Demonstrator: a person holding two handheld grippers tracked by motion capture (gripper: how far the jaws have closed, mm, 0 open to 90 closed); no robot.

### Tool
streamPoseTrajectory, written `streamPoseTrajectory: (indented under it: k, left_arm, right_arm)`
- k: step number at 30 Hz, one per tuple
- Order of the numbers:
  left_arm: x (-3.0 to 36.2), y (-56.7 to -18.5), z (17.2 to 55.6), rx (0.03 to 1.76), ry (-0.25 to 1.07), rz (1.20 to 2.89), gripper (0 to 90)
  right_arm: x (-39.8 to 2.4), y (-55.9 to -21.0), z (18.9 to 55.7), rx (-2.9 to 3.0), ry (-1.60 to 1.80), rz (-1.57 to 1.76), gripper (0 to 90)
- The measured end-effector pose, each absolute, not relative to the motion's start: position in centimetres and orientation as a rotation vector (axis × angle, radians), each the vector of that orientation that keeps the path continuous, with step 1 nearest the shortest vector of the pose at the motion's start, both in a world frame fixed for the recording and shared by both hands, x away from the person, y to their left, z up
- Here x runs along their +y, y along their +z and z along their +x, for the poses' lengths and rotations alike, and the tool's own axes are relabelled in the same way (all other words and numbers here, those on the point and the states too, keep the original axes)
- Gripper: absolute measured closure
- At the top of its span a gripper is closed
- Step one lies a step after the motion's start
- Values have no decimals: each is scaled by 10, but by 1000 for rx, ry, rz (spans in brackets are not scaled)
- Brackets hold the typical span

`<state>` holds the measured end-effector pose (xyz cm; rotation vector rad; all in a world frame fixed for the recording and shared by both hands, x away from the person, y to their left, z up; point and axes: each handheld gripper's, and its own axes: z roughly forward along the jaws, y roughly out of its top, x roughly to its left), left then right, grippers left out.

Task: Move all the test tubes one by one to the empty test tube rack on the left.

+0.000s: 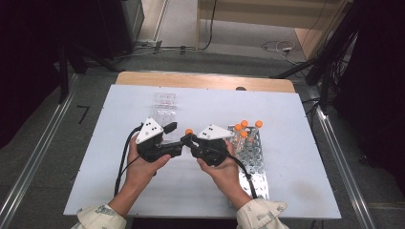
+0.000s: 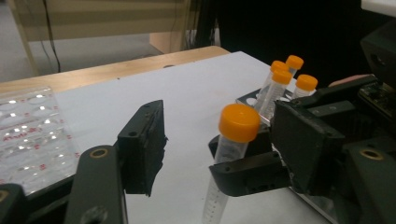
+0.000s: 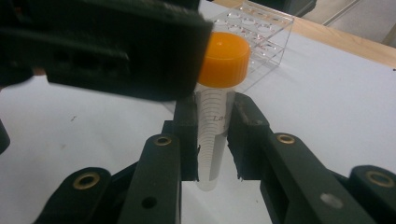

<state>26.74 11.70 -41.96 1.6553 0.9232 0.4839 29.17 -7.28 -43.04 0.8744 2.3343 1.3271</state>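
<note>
So the right gripper [image 3: 212, 140] is clamped on a clear tube with an orange cap [image 3: 223, 59], pinching it just under the cap and holding it upright above the table [image 1: 296, 191], roughly mid-table and a bit toward the near side. In the high view the tube's cap [image 1: 189, 131] sits right in the gap between the two grippers, so it's tight in there.

The left gripper [image 2: 219, 144] has its jaws apart, one on each side of the tube, not pressing on anything. One jaw stands clear off to the side of the tube; the other is close behind the right gripper's jaws, and I can't tell if they touch there.

Room-wise: the metal tube rack [image 1: 253, 157] is just beside the right hand [image 1: 224, 169], running toward the near edge of the table, with four more orange-capped tubes [image 1: 244, 129] standing at its far end. The rack's long edge sits very close to the right hand. On the far left side there's a clear plastic rack [image 1: 165, 109], near the left gripper but apart from it.

Open white surface lies to the far right of the metal rack, along the whole left side, and across the near strip by the person's sleeves. The far strip toward the wooden edge [image 1: 205, 80] is bare too.
</note>
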Motion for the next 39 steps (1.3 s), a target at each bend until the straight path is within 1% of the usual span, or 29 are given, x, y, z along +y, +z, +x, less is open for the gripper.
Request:
streamPoseTrajectory:
  k: [5,10,13,16,20,31,32,34,36,38,39]
  left_arm:
    - [114,-421,268,912,482,1668,398]
    - [115,-422,270,897,453,1671,490]
    - [114,-423,271,889,438,1676,564]
    - [114,-424,271,889,435,1681,607]
    - [114,-424,272,883,426,1682,695]
    - [115,-423,272,878,422,1677,709]
    - [115,-423,273,879,419,1678,709]
    - [117,-424,274,888,410,1675,709]
    - [118,-423,275,892,405,1666,709]
    - [119,-423,275,894,402,1663,709]
    - [121,-422,276,899,400,1657,709]
  right_arm:
    - [-71,-431,290,2347,1330,861,721]
    - [-69,-431,290,2356,1339,846,721]
    - [-69,-431,289,2358,1346,846,721]
    - [-69,-431,289,2358,1351,851,721]
    - [-68,-431,289,2359,1348,856,721]
    - [-69,-430,289,2357,1357,862,712]
    - [-70,-430,289,2356,1367,875,671]
    - [-72,-429,289,2355,1380,888,630]
    - [-73,-428,289,2344,1378,896,560]
    - [-74,-428,289,2336,1378,920,458]
    - [-75,-428,289,2328,1379,938,383]
